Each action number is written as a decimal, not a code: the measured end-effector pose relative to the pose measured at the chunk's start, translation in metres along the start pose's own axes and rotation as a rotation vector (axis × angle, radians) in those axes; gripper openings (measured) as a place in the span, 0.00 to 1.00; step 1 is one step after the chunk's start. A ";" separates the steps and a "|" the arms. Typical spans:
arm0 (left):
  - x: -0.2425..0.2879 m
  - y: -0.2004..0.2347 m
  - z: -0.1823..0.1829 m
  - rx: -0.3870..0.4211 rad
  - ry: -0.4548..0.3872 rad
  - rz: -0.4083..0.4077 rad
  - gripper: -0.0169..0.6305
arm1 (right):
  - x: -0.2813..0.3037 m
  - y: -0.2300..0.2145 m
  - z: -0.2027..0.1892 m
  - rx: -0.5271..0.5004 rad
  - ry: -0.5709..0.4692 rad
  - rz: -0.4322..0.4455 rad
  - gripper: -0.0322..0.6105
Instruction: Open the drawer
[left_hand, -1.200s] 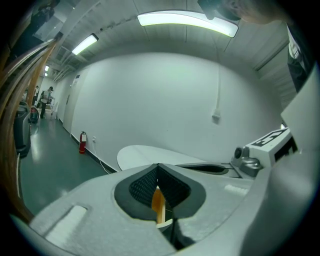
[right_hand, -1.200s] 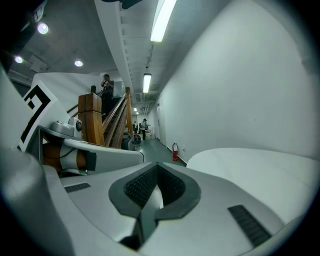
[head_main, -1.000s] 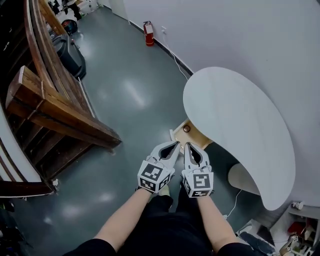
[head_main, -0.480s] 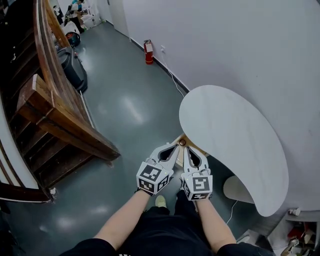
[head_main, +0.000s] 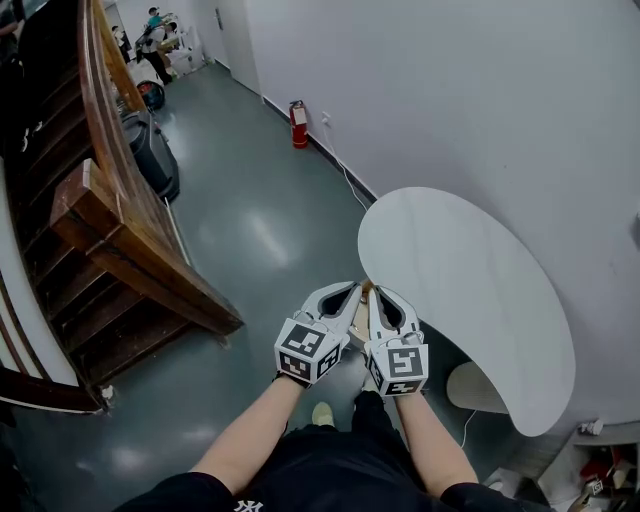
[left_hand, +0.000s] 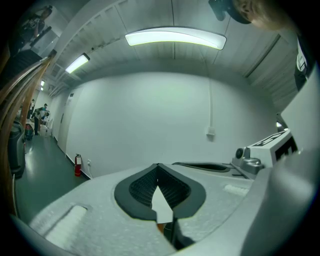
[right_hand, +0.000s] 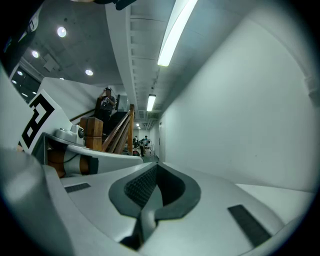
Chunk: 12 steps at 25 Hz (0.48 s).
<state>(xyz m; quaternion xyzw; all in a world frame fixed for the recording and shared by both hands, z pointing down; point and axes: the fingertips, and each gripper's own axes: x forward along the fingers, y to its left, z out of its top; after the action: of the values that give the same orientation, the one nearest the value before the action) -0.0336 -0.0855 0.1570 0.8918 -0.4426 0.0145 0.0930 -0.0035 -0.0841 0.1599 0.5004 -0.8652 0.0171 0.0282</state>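
In the head view my two grippers are held side by side over the floor, just at the near edge of the round white table (head_main: 470, 290). The left gripper (head_main: 352, 288) and the right gripper (head_main: 377, 291) are both shut with nothing between their jaws. Only a sliver of the wooden drawer (head_main: 361, 312) shows between them; its knob is hidden. In the left gripper view the shut left gripper (left_hand: 158, 165) points at the white wall. The right gripper (right_hand: 156, 165) in its own view points down the corridor, jaws together and empty.
A wooden staircase (head_main: 130, 250) runs along the left. A black bag (head_main: 155, 155) stands beside it, and a red fire extinguisher (head_main: 299, 123) stands by the far wall. The table's white base (head_main: 478, 385) sits on the dark green floor at right, with a cable nearby.
The drawer front and its knob, visible ahead of the grippers earlier, are now covered by the gripper tips. The head view has tilted up along the corridor. Both grippers stay shut.
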 end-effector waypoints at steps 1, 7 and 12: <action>-0.001 0.001 0.003 0.002 -0.003 0.001 0.04 | 0.000 0.000 0.002 -0.001 -0.003 0.000 0.07; -0.004 0.003 0.013 0.012 -0.022 0.006 0.04 | 0.000 0.004 0.010 -0.013 -0.014 0.001 0.07; -0.005 0.001 0.016 0.018 -0.027 0.006 0.04 | -0.001 0.004 0.012 -0.014 -0.017 -0.003 0.07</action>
<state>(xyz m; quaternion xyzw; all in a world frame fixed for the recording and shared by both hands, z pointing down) -0.0380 -0.0851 0.1411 0.8913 -0.4464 0.0067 0.0792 -0.0065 -0.0816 0.1482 0.5017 -0.8647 0.0069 0.0245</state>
